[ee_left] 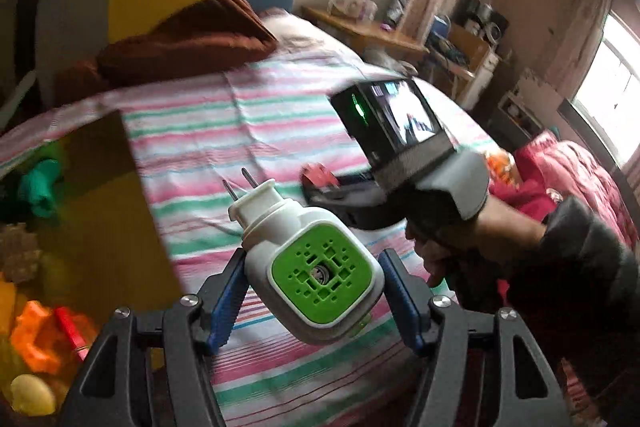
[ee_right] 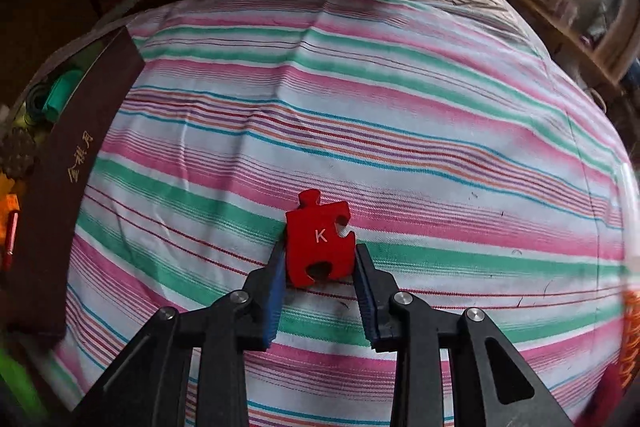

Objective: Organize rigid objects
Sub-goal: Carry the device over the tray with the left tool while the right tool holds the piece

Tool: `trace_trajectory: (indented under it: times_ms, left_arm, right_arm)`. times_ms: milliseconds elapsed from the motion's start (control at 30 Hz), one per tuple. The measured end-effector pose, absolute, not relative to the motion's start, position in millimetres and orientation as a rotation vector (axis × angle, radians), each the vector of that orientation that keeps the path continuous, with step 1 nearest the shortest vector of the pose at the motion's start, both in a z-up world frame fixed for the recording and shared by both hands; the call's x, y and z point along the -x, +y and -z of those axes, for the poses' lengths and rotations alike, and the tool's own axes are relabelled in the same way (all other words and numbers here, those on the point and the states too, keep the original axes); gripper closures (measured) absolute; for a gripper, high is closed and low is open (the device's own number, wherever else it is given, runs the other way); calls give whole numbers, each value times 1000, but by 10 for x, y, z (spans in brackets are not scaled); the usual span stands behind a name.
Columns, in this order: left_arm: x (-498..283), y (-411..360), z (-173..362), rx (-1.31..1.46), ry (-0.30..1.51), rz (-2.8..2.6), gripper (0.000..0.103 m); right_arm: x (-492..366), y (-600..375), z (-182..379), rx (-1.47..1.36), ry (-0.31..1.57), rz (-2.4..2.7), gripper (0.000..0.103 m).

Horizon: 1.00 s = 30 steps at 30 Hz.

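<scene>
A white plug-in device with a green perforated face [ee_left: 316,267] hangs above the striped bed sheet [ee_left: 240,131], its two prongs pointing up and away. My left gripper [ee_left: 314,261] is shut on it, a blue pad against each side. A red puzzle piece marked K [ee_right: 320,243] stands on edge on the sheet [ee_right: 400,115], and my right gripper [ee_right: 320,250] is shut on its lower half. In the left wrist view the right gripper's body and the hand holding it [ee_left: 460,235] reach in from the right, with the red piece [ee_left: 318,175] at its tip.
A dark brown box [ee_right: 68,163] [ee_left: 108,195] lies along the bed's left edge, with several colourful toys [ee_left: 36,343] inside. A brown blanket [ee_left: 192,35] sits at the head of the bed, a red quilt [ee_left: 560,167] at the right, and a cluttered desk [ee_left: 360,27] beyond.
</scene>
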State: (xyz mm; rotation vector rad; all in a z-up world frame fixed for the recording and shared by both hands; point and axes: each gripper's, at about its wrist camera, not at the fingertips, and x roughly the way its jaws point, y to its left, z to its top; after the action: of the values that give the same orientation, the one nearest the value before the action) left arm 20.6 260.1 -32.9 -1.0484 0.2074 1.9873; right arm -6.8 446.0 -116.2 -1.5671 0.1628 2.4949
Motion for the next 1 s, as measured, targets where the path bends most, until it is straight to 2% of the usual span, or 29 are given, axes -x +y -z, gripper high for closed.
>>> trace_trajectory:
  times_ms: [233,533,1000]
  left_arm:
    - [-28,2021,79,1010,173,-2203,37]
    - [159,1296,22,1012,104,-2415,37]
    - [209,757,115,1075,52,-2531,37]
  right_arm:
    - [151,4411,1192,1536,93,-2514,70]
    - [145,4401,1198,1520,127,-2511,69]
    - [174,4326,1205,1497,51,-2515,70]
